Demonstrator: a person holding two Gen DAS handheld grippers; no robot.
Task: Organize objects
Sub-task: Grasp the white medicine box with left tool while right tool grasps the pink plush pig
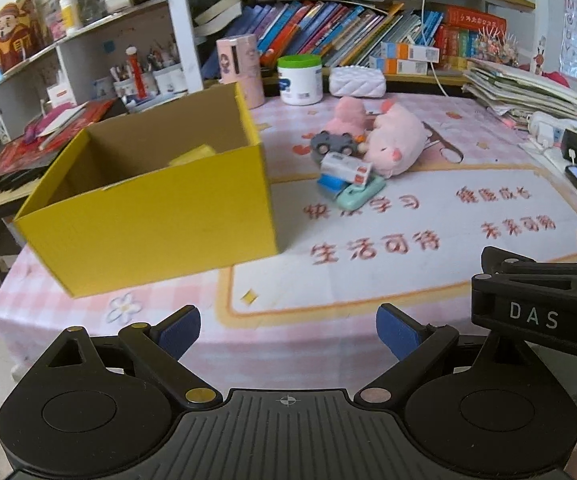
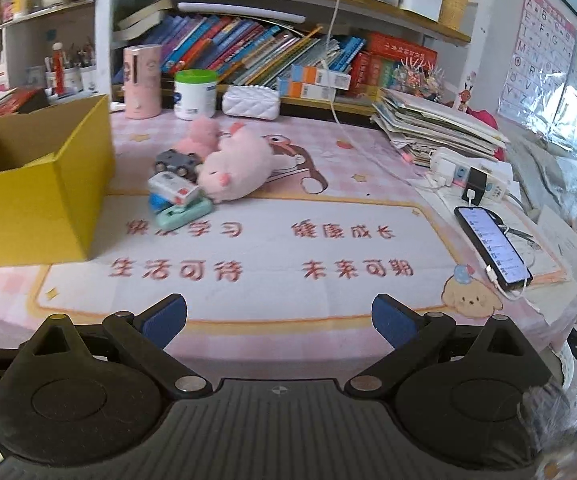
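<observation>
A: Item one: toy heap (image 2: 204, 176), mid-bench, right of the yellow box (image 1: 148, 216)?

B: Yes, pig plush (image 2: 234, 166), car, cartons clustered, likely awaiting boxing. Left gripper (image 1: 288, 332) and right gripper (image 2: 280, 320): both wide, empty, hovering at the near edge.

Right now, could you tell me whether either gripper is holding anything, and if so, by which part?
Nothing is held. The left gripper and the right gripper are both open over the table mat, with nothing between their fingers.
</observation>
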